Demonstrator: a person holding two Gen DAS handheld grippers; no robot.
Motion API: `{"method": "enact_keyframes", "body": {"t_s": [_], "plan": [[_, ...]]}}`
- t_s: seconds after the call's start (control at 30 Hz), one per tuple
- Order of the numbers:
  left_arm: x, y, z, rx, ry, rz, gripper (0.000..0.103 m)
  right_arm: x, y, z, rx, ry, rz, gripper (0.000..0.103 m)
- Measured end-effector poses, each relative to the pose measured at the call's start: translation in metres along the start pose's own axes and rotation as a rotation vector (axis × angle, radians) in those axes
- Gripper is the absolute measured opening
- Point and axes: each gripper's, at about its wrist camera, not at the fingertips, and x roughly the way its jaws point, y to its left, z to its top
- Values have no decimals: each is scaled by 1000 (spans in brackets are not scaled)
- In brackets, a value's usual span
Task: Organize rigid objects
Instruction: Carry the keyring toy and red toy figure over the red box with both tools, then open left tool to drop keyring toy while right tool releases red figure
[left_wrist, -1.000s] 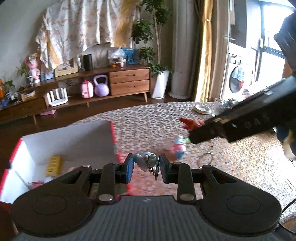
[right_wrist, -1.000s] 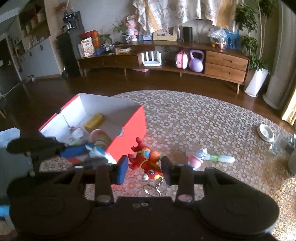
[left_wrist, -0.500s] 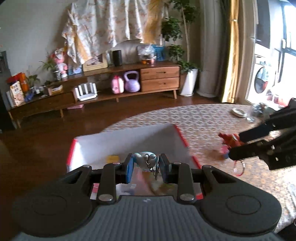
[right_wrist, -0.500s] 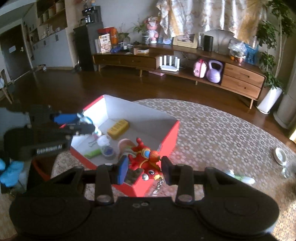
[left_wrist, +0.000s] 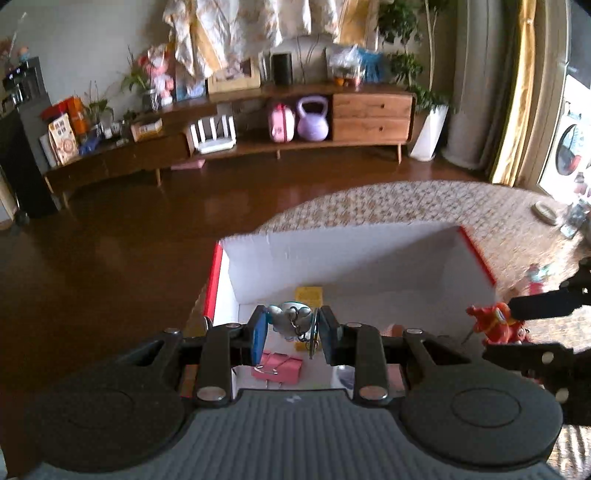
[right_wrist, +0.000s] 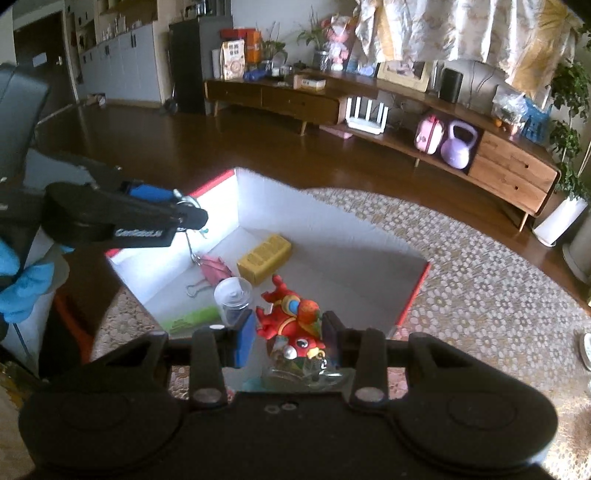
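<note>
Black fingers (left_wrist: 330, 334), blue pads (left_wrist: 258, 332)

We can make out only one piece of lettering: pale print along the side of the left gripper (right_wrist: 177, 218), seen from the right wrist view, too blurred for us to spell out with any certainty. The printed packets on the sideboard (right_wrist: 280, 98) behind that gripper carry graphics, but we cannot read any words on them.

Both tools, left (left_wrist: 291, 330) and right (right_wrist: 288, 336), moved from tablecloth to over the box (right_wrist: 413, 291).
</note>
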Motion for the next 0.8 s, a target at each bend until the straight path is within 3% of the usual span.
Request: {"method": "enact_keyframes", "body": {"t_s": [0.37, 0.53, 0.8], "plan": [[63, -12, -10, 49, 147, 49, 29, 45, 9, -12, -20, 85, -15, 39], [80, -16, -14, 60, 221, 36, 29, 51, 10, -17, -22, 106, -33, 39], [88, -18, -16, 80, 273, 29, 30, 54, 6, -15, 6, 112, -19, 39]]}}
